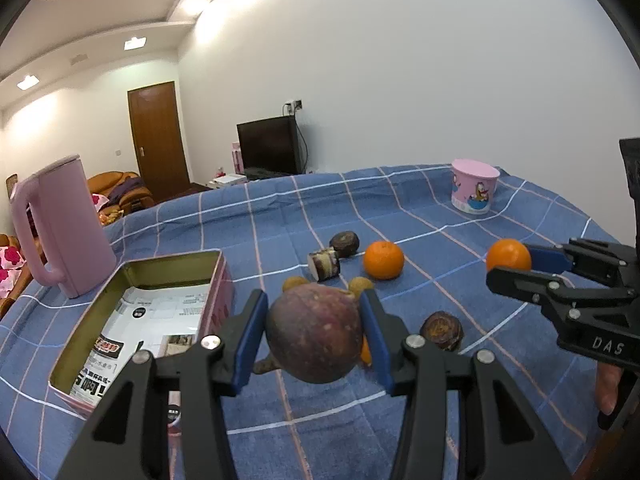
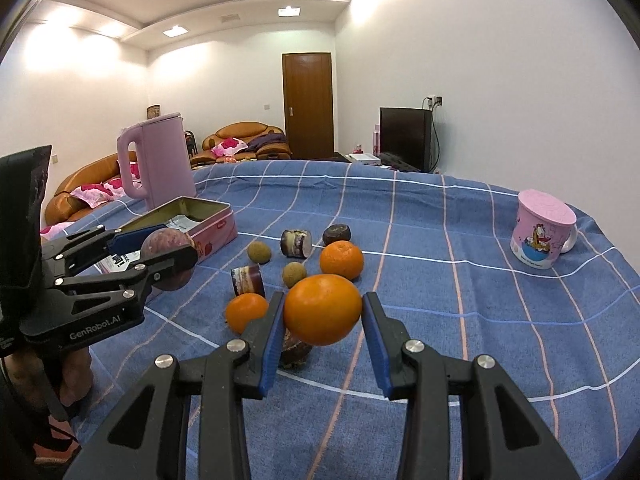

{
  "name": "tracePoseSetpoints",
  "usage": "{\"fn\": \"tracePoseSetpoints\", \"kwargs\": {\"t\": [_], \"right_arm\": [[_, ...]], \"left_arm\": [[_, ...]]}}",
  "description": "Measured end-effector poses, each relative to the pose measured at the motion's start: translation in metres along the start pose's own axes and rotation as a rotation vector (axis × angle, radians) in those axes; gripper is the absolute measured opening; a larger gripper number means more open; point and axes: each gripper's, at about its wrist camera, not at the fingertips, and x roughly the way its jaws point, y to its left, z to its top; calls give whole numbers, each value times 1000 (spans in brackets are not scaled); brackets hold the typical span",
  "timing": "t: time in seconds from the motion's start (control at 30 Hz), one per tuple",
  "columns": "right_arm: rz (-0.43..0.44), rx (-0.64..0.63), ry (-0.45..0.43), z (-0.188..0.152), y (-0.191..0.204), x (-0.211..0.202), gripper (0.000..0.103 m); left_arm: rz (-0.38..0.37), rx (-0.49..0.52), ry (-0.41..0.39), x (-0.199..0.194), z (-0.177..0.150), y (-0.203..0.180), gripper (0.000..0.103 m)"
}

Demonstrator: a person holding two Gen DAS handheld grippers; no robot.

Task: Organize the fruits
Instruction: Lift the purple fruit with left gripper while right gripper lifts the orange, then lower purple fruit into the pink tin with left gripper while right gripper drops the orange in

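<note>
1. The left gripper (image 1: 314, 330) has its jaws clamped on a big purple fruit (image 1: 315, 334), blue pads pressing both flanks, and the fruit hangs clear above the blue checked cloth (image 1: 400, 208) covering the surface.
2. Over on the right, the right gripper (image 2: 323, 312) has its jaws closed on an orange (image 2: 322, 309), also lifted off the cloth.
3. From the left wrist view, that held orange (image 1: 508, 255) sits out at the right edge, pinched at the tips.
4. The open tin box (image 1: 120, 320) lies just left of the left gripper, printed paper lining its bottom; no fruit shows inside it.
5. Loose on the cloth: another orange (image 2: 341, 260), a third one (image 2: 246, 312) near the right gripper's left finger, two small tan round fruits (image 2: 259, 251), two cut purple stalk pieces (image 2: 296, 243), and a dark round fruit (image 2: 337, 234).
6. A pink kettle (image 2: 160, 160) stands behind the tin box.
7. A pink lidded cartoon mug (image 2: 540, 236) stands well apart, far right.
</note>
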Motion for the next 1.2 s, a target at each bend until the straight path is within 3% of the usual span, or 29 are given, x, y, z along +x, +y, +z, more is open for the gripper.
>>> {"fn": "tracePoseSetpoints", "kwargs": {"t": [0.63, 1.2], "right_arm": [[-9, -29, -77, 2, 6, -7, 40], [5, -58, -70, 10, 16, 6, 40]], "left_arm": [[48, 29, -103, -16, 3, -5, 49], [86, -6, -53, -6, 5, 7, 49]]}}
